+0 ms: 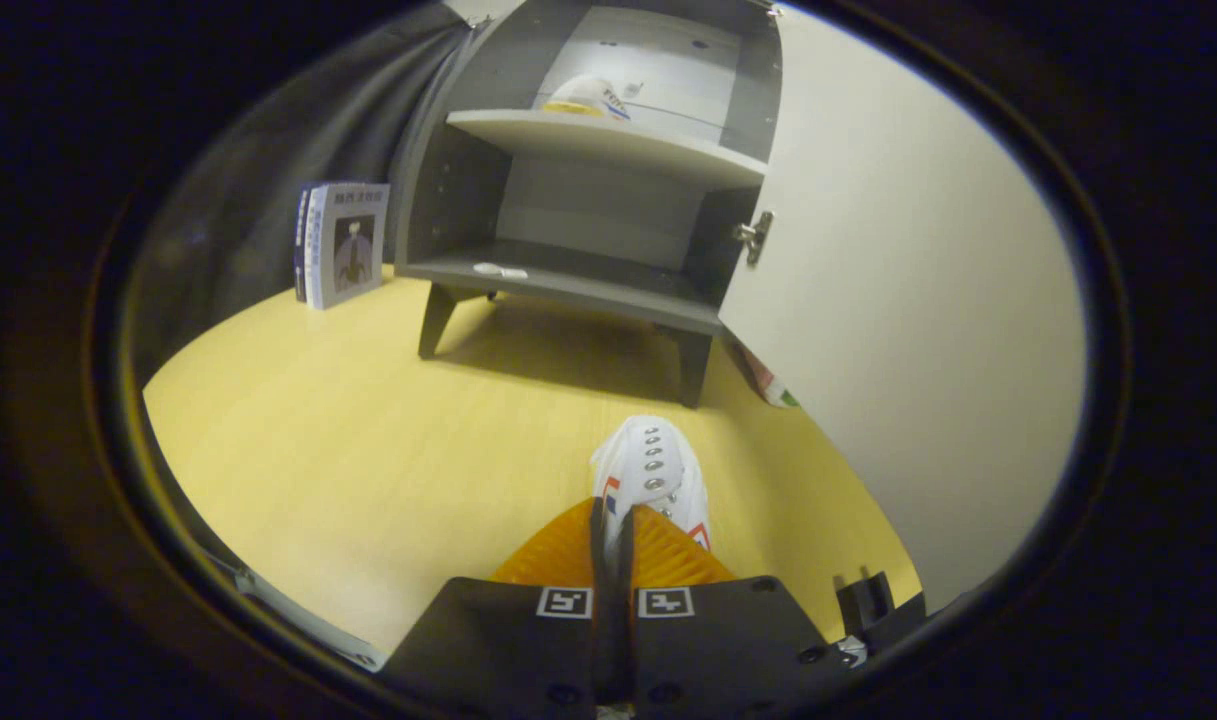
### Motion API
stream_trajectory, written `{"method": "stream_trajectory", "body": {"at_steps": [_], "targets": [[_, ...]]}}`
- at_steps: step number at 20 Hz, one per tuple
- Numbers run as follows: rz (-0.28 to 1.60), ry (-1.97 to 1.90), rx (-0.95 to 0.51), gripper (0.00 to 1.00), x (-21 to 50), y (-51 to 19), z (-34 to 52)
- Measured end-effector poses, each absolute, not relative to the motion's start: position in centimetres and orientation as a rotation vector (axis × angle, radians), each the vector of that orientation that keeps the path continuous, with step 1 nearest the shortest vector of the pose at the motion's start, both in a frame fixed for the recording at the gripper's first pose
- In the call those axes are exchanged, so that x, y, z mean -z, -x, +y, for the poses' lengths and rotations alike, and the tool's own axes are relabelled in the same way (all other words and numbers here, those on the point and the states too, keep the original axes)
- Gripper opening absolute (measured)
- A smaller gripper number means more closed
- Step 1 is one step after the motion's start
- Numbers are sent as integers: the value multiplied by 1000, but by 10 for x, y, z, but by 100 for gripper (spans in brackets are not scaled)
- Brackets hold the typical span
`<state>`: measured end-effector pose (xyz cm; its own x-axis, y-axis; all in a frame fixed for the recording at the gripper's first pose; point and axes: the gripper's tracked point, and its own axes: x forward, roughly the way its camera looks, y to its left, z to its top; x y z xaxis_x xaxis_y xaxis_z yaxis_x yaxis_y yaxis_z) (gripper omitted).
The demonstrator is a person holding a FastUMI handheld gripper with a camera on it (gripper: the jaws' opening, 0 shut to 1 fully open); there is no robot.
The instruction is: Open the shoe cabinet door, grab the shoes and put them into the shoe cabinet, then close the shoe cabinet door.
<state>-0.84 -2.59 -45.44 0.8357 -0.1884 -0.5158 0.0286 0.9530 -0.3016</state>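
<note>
The tool [614, 520] is clenched on a white shoe [651, 470] before the open cabinet [608, 280]; its side markings seem unreadable.

The surface [368, 450] was pale matt wood laminate. The shoe cabinet [588, 270] had smooth grey board, a shiny metal hinge [755, 235]. The sneaker [648, 470] showed white cloth, metal eyelets.

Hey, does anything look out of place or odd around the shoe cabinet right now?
Nothing looks damaged or spilled. The cabinet door stands open, one shoe sits on the upper shelf, and the gripper is shut on the second shoe. A book stands upright beside the cabinet.
</note>
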Motion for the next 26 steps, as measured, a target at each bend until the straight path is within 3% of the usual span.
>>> {"method": "stream_trajectory", "body": {"at_steps": [7, 19, 26], "targets": [[443, 211, 110, 2, 379, -28, 10], [151, 209, 158, 2, 177, -97, 31], [51, 216, 191, 2, 119, -165, 33]]}}
